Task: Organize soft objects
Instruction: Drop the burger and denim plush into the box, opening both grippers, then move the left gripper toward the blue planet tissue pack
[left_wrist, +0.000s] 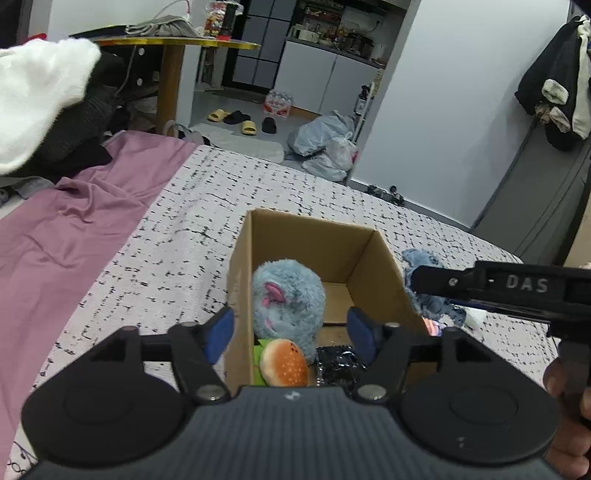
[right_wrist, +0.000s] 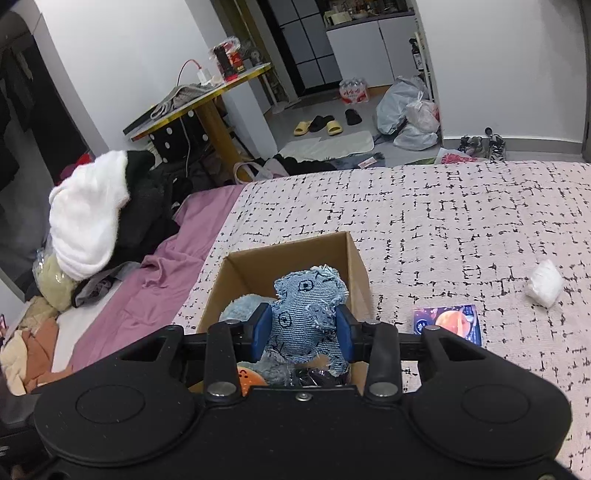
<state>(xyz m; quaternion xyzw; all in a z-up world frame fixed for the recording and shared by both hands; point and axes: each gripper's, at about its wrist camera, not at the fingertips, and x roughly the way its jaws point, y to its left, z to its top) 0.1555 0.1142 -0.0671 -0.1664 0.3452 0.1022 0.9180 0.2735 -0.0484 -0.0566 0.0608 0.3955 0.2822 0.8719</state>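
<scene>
1. Holding the denim plush toy (right_wrist: 308, 325) between its blue pads (right_wrist: 263, 332), the right gripper (right_wrist: 303, 332) was clenched on the toy's body, and the toy hung above the open cardboard box (right_wrist: 354, 266).
2. From the left wrist view the same toy (left_wrist: 424, 291) showed just past the box's right wall (left_wrist: 391, 280), so whether it was fully over the opening could not be told.
3. The left gripper (left_wrist: 291, 332) was released, its jaws spread wide with nothing between them, poised at the near end of the box.
4. Inside the box lay a fluffy blue plush (left_wrist: 288, 299), a small burger plush (left_wrist: 284, 363) beside it, and something dark and crinkly (left_wrist: 338, 363) at the near right corner.
5. The box stood on the patterned bedspread (right_wrist: 461, 221); a small printed card (right_wrist: 448, 325) and a white bundle (right_wrist: 545, 284) lay to its right, well apart from the grippers.
6. The denim toy looked light and limp, with frayed edges; the pads dented it visibly, so it likely squashed rather than slipped.
7. A hold across the thick middle of the body seemed soundest, since an ear or loose flap would probably stretch and let the toy swing.
8. Nothing about it looked fragile, so a drop into the free far part of the box seemed low in risk.
</scene>
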